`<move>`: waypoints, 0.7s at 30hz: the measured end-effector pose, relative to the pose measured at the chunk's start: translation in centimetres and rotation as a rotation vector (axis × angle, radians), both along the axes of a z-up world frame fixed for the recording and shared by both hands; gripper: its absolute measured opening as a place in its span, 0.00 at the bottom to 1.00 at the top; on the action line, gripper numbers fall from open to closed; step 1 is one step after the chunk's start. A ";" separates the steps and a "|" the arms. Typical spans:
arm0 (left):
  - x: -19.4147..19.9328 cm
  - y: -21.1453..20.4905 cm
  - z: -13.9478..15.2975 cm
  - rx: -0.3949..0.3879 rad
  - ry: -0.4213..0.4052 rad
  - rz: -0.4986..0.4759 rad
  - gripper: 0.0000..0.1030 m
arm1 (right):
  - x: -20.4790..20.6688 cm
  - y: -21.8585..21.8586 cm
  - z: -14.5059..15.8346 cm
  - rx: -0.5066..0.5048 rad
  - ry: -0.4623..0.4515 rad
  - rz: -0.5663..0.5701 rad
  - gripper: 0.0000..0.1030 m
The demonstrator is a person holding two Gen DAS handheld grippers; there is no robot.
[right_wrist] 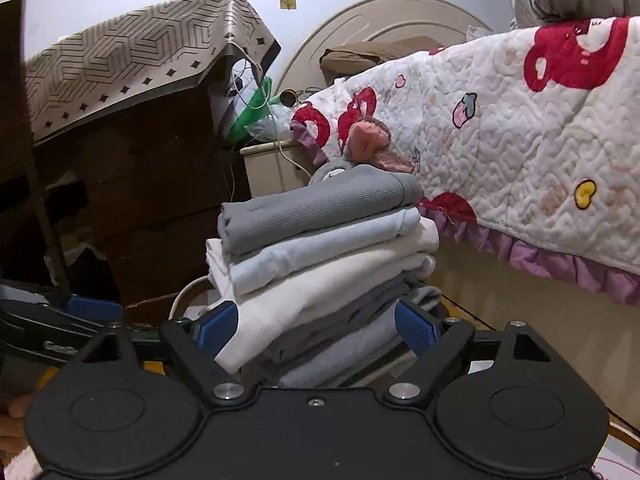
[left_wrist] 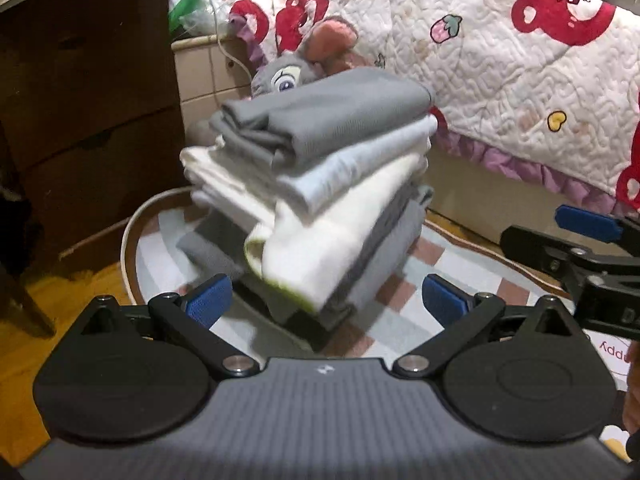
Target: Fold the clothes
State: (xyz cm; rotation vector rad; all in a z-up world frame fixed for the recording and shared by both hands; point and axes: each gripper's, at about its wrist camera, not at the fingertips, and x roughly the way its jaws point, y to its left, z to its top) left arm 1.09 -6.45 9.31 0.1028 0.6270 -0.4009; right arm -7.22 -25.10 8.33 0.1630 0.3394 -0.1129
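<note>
A stack of folded clothes (left_wrist: pixel 320 184) stands on a checked rug (left_wrist: pixel 440 256). A grey garment (left_wrist: pixel 332 108) lies on top, pale blue and white pieces sit under it, and more grey is at the bottom. My left gripper (left_wrist: pixel 326 300) is open, with its blue pads either side of the stack's lower front corner. In the right wrist view the stack (right_wrist: pixel 320 256) fills the middle. My right gripper (right_wrist: pixel 316 320) is open, and the lower layers sit between its fingers. The right gripper (left_wrist: pixel 592 240) shows at the left view's right edge.
A grey plush toy (left_wrist: pixel 288 72) with a pink ear peeks from behind the stack. A quilted bedspread (left_wrist: pixel 500 60) hangs off the bed on the right. A dark wooden cabinet (left_wrist: pixel 88 100) stands on the left, with wood floor (left_wrist: pixel 24 360) beside the rug.
</note>
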 end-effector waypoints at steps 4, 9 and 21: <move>-1.9 0.7 -0.5 -0.021 -0.008 0.021 1.00 | -2.1 1.0 -0.7 0.007 0.003 -0.015 0.87; -3.3 1.1 -1.1 -0.019 0.005 0.054 1.00 | -4.0 1.2 -1.3 0.054 -0.008 -0.042 0.87; -4.0 0.7 -0.9 -0.004 0.014 0.066 1.00 | -5.9 2.0 -1.5 0.032 -0.009 -0.090 0.89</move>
